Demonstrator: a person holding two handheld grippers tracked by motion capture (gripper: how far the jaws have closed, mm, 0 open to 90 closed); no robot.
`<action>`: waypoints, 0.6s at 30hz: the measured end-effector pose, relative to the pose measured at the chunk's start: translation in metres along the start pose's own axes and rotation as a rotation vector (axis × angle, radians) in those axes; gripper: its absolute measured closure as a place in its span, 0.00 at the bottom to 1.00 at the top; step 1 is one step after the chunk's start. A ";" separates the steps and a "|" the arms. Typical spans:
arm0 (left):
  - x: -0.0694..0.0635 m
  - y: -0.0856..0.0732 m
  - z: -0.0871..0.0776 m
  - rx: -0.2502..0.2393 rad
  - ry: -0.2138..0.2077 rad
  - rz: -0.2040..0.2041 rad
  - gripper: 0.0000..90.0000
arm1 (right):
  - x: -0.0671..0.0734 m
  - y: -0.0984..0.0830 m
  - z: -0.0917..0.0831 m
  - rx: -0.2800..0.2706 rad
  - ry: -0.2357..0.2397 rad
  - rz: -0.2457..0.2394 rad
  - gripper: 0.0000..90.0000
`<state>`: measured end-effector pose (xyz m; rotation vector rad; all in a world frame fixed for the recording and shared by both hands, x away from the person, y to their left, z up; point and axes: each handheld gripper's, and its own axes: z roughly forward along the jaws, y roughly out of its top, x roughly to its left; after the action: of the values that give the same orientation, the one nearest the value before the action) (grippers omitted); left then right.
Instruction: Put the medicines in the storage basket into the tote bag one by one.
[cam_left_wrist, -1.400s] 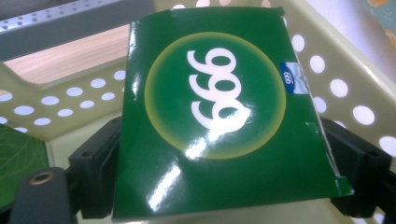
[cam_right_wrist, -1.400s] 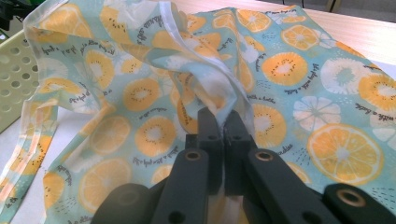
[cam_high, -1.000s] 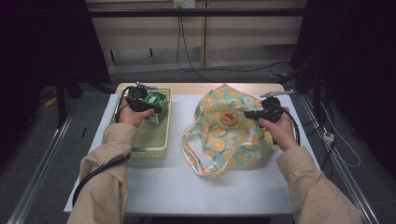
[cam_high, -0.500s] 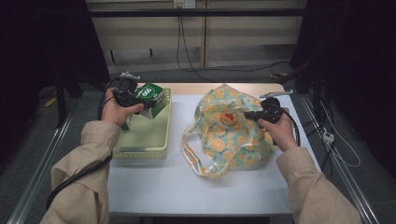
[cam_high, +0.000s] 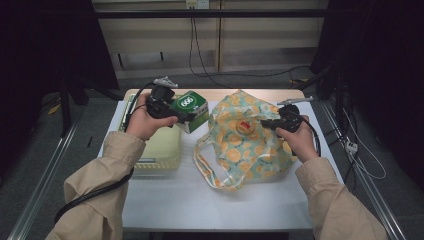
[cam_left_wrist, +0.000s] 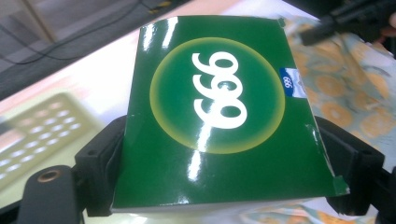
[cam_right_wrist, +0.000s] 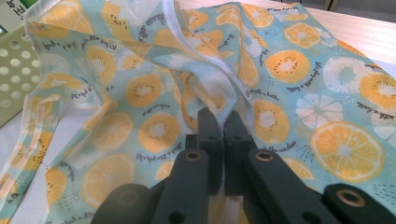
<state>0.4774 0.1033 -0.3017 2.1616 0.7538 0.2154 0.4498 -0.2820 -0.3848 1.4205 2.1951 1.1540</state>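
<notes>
Two grippers work over the bench (cam_high: 165, 200) in the high view: the left gripper (cam_high: 172, 107) holds a green box (cam_high: 192, 107) above the pale basket (cam_high: 160, 150), just beside the fruit-print bag (cam_high: 245, 145); the right gripper (cam_high: 272, 122) pinches the bag's top. Left gripper view: jaws clamp the box (cam_left_wrist: 219, 116) on both sides. Right gripper view: jaws clenched on a fold of the bag (cam_right_wrist: 280, 93).
</notes>
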 end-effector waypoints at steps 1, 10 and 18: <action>-0.005 0.001 0.004 0.007 -0.009 0.007 0.18 | 0.000 0.000 0.000 0.000 0.000 0.000 0.99; -0.036 0.004 0.034 0.016 -0.096 0.055 0.18 | 0.000 0.000 -0.002 -0.008 0.005 -0.001 0.99; -0.053 0.004 0.053 0.035 -0.139 0.086 0.18 | 0.000 0.001 -0.003 -0.011 0.005 -0.001 0.99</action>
<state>0.4571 0.0358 -0.3277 2.2187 0.5908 0.0956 0.4490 -0.2834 -0.3824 1.4136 2.1887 1.1686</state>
